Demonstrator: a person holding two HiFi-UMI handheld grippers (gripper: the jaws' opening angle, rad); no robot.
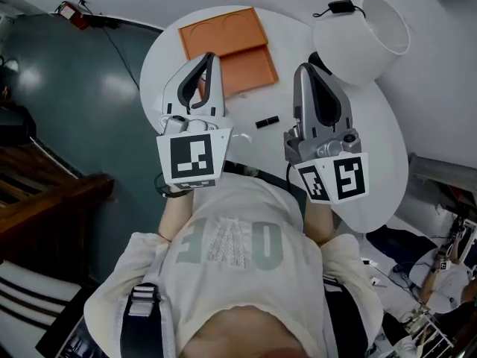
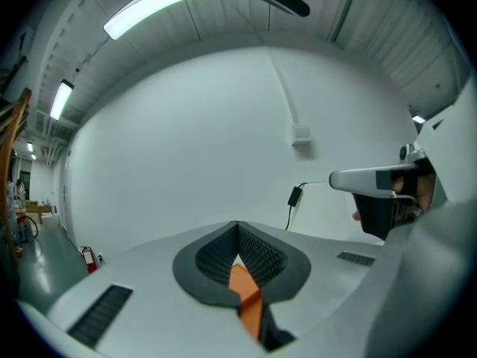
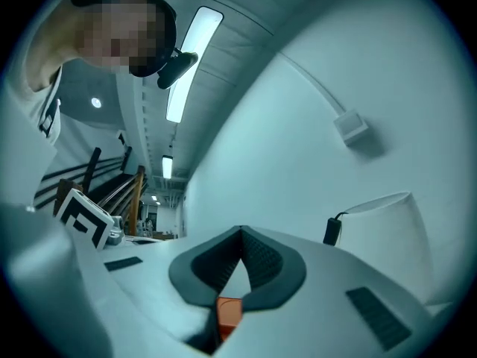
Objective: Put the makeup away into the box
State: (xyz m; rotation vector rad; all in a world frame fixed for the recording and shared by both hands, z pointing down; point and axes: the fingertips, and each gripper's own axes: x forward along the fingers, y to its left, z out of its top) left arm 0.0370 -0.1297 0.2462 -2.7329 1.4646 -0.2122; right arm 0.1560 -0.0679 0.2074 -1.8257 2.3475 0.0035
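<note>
An orange box [image 1: 227, 47] lies open and flat at the far side of the round white table [image 1: 373, 140]. One small black makeup stick [image 1: 267, 122] lies on the table between my two grippers. My left gripper [image 1: 210, 57] is held up over the box's near edge, its tips meeting with nothing between them. My right gripper [image 1: 304, 67] hangs to the right of the stick, shut and empty. In the left gripper view the jaws [image 2: 238, 224] are shut, with the orange box [image 2: 244, 289] showing below them. In the right gripper view the shut jaws [image 3: 241, 230] face a white wall.
A white lampshade [image 1: 365, 39] lies at the table's far right, with a black power adapter [image 1: 341, 7] and cord behind it. Dark green floor and wooden stairs [image 1: 45, 192] are to the left. Cluttered gear sits on the floor at the lower right.
</note>
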